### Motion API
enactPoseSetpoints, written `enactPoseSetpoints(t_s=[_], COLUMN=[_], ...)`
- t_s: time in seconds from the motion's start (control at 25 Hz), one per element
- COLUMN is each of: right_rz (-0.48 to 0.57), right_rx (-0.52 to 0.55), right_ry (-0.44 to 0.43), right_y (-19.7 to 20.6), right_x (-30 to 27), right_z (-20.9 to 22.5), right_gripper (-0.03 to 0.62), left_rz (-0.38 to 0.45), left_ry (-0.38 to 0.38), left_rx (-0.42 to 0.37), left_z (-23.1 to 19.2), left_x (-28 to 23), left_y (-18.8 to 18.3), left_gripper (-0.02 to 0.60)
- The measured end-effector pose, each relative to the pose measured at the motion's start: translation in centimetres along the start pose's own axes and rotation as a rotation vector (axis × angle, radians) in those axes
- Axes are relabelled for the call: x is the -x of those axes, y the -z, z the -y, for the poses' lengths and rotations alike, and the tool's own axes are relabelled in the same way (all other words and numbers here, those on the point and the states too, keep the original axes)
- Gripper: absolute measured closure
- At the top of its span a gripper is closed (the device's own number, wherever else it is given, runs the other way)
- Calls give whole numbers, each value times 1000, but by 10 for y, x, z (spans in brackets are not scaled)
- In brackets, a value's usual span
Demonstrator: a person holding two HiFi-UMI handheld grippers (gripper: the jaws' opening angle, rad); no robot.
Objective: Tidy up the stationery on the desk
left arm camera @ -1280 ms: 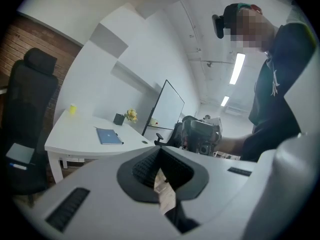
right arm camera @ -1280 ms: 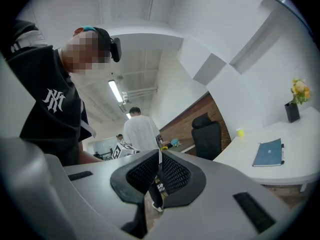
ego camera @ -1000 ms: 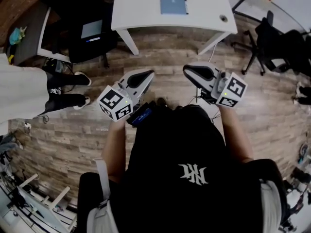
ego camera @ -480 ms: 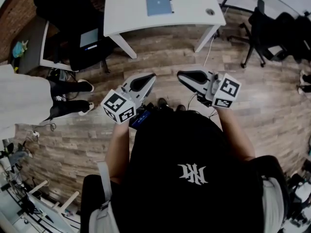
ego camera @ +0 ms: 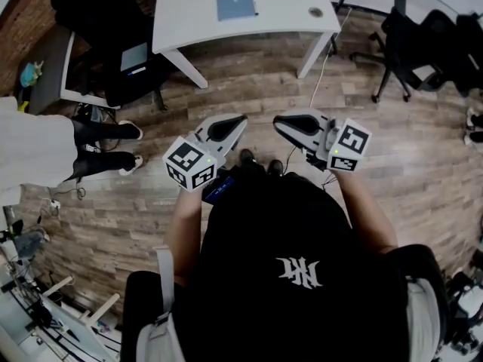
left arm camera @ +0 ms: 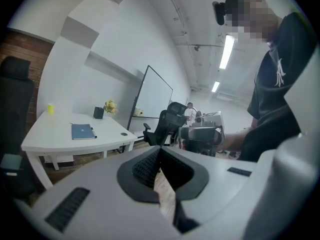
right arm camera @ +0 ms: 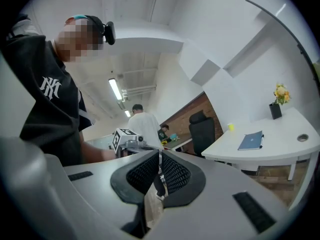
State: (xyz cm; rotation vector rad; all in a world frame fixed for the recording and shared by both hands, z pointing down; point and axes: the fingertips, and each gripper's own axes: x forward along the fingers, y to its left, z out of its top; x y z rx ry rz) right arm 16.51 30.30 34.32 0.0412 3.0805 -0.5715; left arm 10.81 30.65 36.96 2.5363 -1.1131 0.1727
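A white desk [ego camera: 196,17] stands at the top of the head view, across the wood floor from me. A blue notebook [ego camera: 235,1] lies on it with a pen [ego camera: 254,2] along its right edge. In the left gripper view the notebook [left arm camera: 82,131] shows beside a yellow cup [left arm camera: 50,108] and a black vase of flowers [left arm camera: 98,112]. The right gripper view also shows the notebook [right arm camera: 251,140]. My left gripper [ego camera: 230,125] and right gripper [ego camera: 285,121] are held side by side above the floor, well short of the desk. Both are shut with nothing in them.
Black office chairs [ego camera: 404,44] stand at the right. A person in white [ego camera: 38,145] stands at the left by a dark desk [ego camera: 45,51] and a black chair [ego camera: 132,59]. A cable [ego camera: 321,74] hangs from the white desk's right corner. A whiteboard [left arm camera: 150,101] stands behind.
The desk with the notebook has slid left and up in the head view. Both grippers have moved together across the floor, still side by side and shut.
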Motion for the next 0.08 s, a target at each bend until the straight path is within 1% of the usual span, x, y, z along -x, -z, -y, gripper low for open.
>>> enactPoseSetpoints(t_s=[0.08], right_rz=[-23], right_rx=[-12], right_ry=[-4], right_y=[12], right_x=[13], right_z=[-2], right_gripper=[549], left_rz=[-10], left_ry=[4], left_rx=[4], left_z=[11], left_x=[-8], left_y=[7], left_gripper=[578])
